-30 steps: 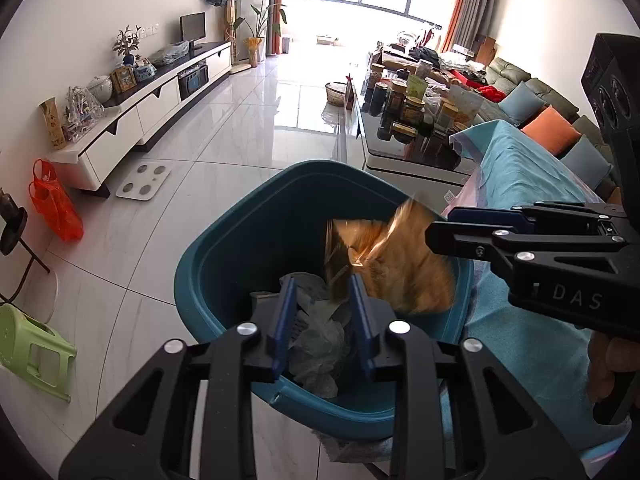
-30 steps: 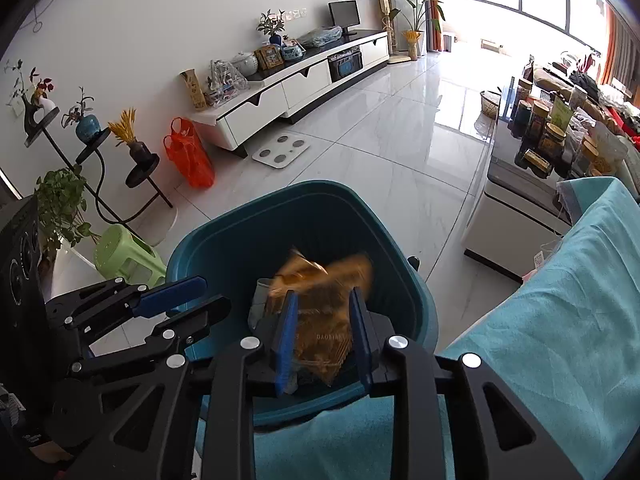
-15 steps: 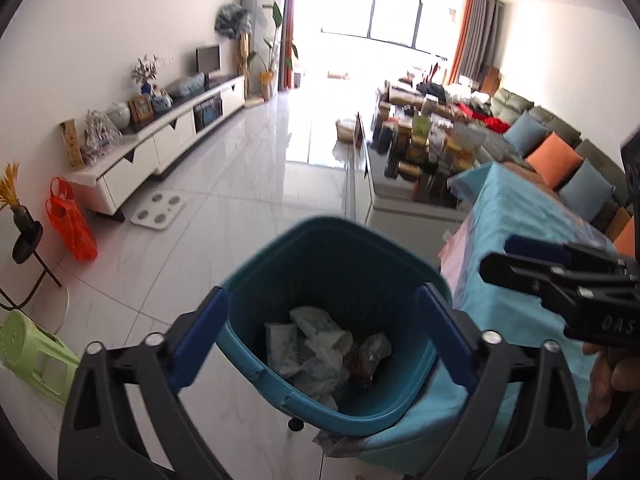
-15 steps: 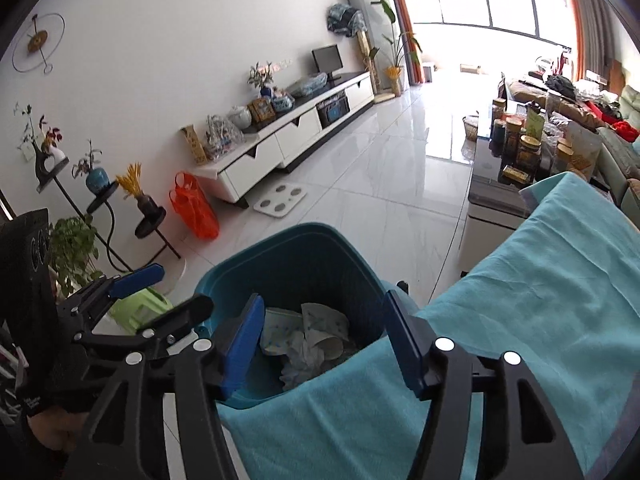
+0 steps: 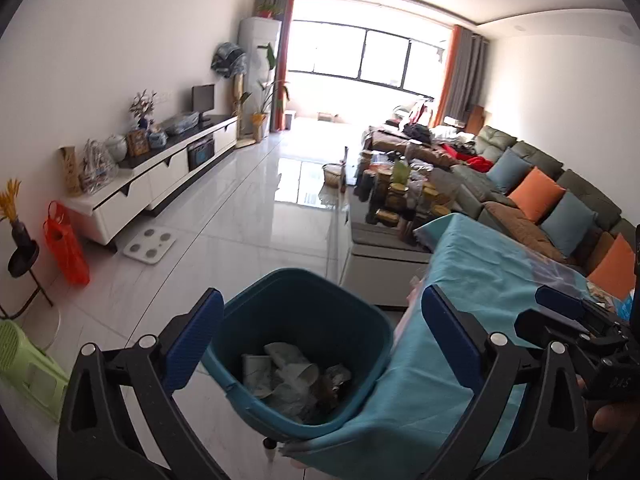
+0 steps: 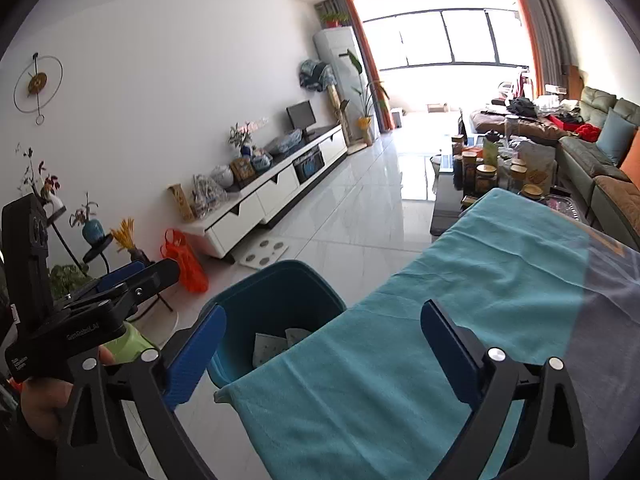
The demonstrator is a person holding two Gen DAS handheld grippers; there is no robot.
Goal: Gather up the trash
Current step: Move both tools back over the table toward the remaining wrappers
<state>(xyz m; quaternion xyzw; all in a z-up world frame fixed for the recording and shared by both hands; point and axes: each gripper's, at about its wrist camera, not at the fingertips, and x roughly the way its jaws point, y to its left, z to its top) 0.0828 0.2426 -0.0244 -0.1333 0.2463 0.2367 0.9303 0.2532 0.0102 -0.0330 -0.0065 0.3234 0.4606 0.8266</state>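
The left gripper stands wide apart and empty above the teal bin, where crumpled trash lies at the bottom. The right gripper, its jaws opening with nothing between them, hangs over the teal tablecloth just right of the bin.

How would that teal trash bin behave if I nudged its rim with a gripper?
The trash bin would probably slide easily: it stands on glossy floor tile. It looks like thin plastic holding only crumpled paper, so likely light. It seems tall for its base, so a rim-level push might tip it.
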